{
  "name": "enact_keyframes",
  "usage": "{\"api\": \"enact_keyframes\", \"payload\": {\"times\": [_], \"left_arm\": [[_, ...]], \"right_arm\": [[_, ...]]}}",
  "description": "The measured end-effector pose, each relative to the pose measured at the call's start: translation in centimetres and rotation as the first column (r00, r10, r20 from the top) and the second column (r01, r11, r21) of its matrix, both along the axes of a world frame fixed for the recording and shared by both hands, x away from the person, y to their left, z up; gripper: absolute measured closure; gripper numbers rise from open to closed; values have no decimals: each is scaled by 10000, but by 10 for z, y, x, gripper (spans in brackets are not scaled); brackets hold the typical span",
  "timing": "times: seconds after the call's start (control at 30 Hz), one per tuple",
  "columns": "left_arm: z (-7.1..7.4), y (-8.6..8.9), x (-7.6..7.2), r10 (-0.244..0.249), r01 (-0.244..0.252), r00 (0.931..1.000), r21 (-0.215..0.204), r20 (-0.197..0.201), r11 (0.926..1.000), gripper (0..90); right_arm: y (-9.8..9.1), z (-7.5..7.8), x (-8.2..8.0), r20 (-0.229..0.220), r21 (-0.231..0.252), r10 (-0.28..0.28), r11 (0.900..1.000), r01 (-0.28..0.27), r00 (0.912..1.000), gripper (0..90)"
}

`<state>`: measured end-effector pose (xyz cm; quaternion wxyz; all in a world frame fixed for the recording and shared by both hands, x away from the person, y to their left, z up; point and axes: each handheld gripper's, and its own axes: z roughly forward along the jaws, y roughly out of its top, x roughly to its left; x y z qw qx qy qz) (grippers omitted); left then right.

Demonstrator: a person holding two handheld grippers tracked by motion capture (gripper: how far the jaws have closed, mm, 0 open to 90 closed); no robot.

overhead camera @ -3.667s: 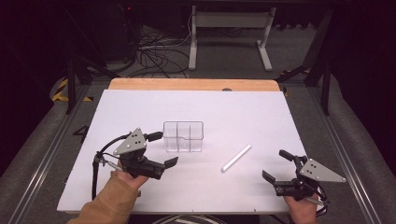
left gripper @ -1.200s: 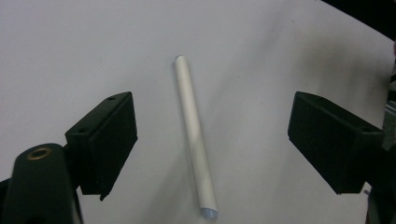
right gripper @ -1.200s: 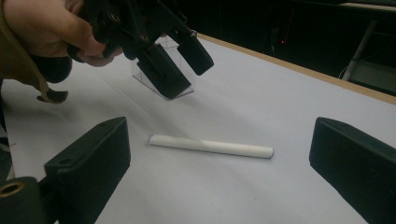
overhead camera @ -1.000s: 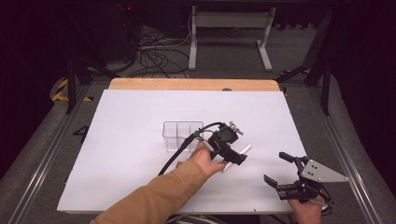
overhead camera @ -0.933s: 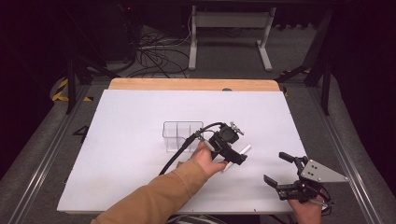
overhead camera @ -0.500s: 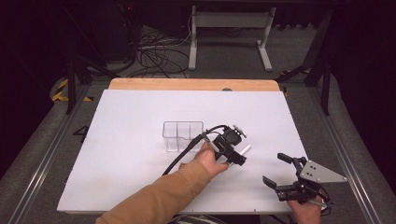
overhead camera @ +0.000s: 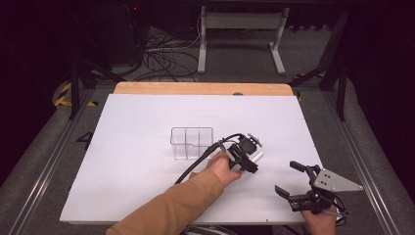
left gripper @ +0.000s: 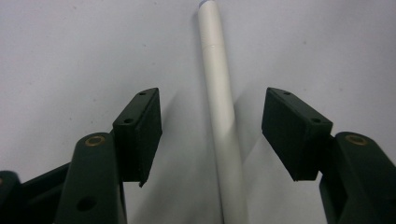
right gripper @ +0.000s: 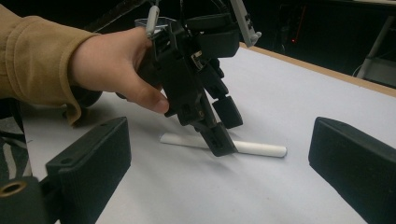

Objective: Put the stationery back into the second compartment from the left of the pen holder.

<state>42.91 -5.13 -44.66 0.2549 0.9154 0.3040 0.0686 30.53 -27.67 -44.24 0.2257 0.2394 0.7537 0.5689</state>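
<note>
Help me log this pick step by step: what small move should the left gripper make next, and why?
Probably close the jaws. The left gripper is open and straddles the white tube, which lies flat on the table with a pad on each side and gaps to both. The right gripper waits open, off to the side.

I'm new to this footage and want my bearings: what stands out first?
The left tongs, jaws open, straddle a white stick lying on the white table, right of a clear divided box. The right tongs wait open near the table's right front corner.
</note>
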Motion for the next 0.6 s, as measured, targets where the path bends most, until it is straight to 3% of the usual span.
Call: {"api": "enact_keyframes", "payload": {"times": [0.3,0.47,0.6], "left_arm": [[-3,-6,-1,38,-42,9998,201,205,9998,506],[-3,-9,-3,10,-36,9981,423,618,9991,544],[-3,-10,-2,15,-41,9986,481,534,9988,599]], "right_arm": [[1,-1,0,-39,-22,51,10000,-51,10000,62],[1,-1,1,-62,1,70,10000,-70,10000,62],[1,-1,1,-104,-7,74,10000,-75,9999,62]]}}
